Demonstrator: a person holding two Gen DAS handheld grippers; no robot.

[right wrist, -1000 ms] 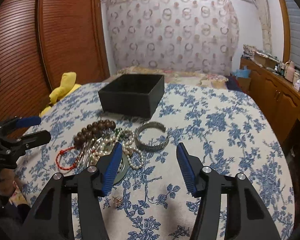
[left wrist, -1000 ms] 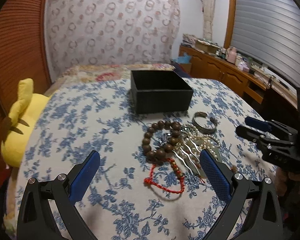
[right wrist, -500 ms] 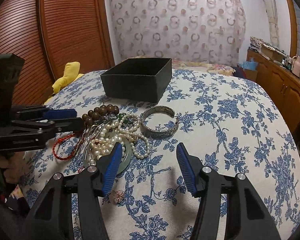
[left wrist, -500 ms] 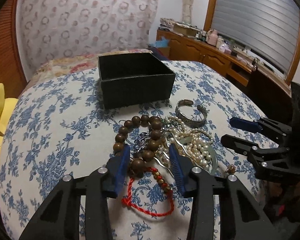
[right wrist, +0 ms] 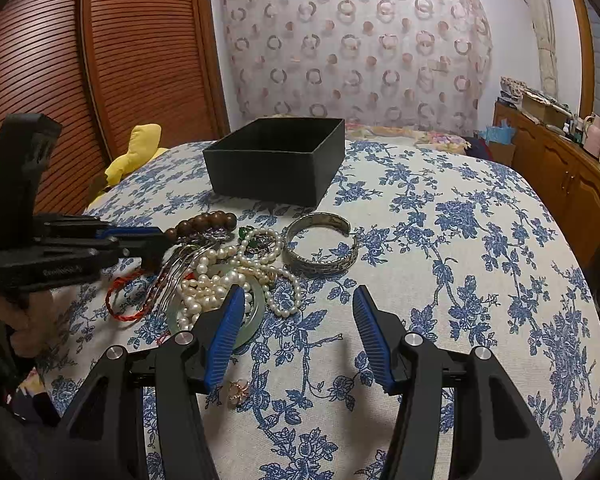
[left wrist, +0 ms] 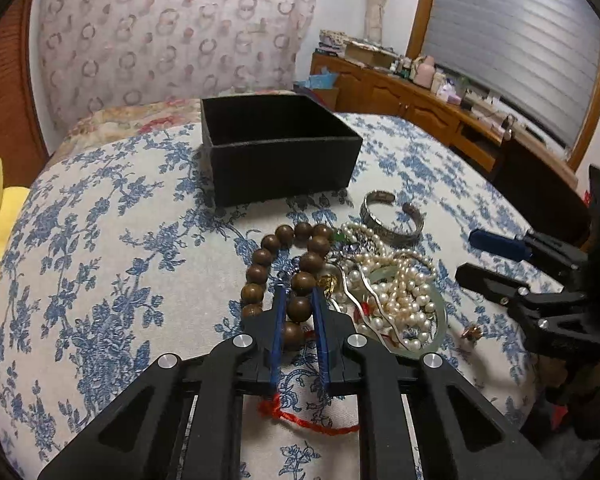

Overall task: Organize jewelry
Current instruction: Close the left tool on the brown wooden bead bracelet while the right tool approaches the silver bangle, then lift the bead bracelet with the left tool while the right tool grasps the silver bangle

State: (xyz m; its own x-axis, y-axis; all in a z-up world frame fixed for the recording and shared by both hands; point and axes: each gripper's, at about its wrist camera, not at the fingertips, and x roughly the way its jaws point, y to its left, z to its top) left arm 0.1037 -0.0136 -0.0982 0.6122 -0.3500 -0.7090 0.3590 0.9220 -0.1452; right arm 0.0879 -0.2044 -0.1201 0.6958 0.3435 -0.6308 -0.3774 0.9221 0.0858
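A pile of jewelry lies on the floral cloth in front of an open black box (left wrist: 278, 148). My left gripper (left wrist: 299, 300) is shut on the brown wooden bead bracelet (left wrist: 260, 258), its blue pads pinching beads at the near side. Beside it lie a pearl necklace (left wrist: 400, 288), a silver cuff (left wrist: 388, 220), a pale green bangle (left wrist: 440, 320) and a red cord bracelet (left wrist: 312, 424). My right gripper (right wrist: 298, 300) is open and empty, over the cloth just right of the pearls (right wrist: 220, 276), near the cuff (right wrist: 320, 244). The box (right wrist: 276, 160) stands behind.
A small pinkish-gold ring (right wrist: 238, 390) lies loose near my right gripper's left finger. A yellow plush toy (right wrist: 134, 152) sits at the left edge of the bed. A wooden dresser (left wrist: 420, 100) with clutter runs along the right wall.
My left gripper moved forward onto the pile and closed from wide open onto the wooden bead bracelet. My right gripper stayed open and edged slightly closer to the jewelry.
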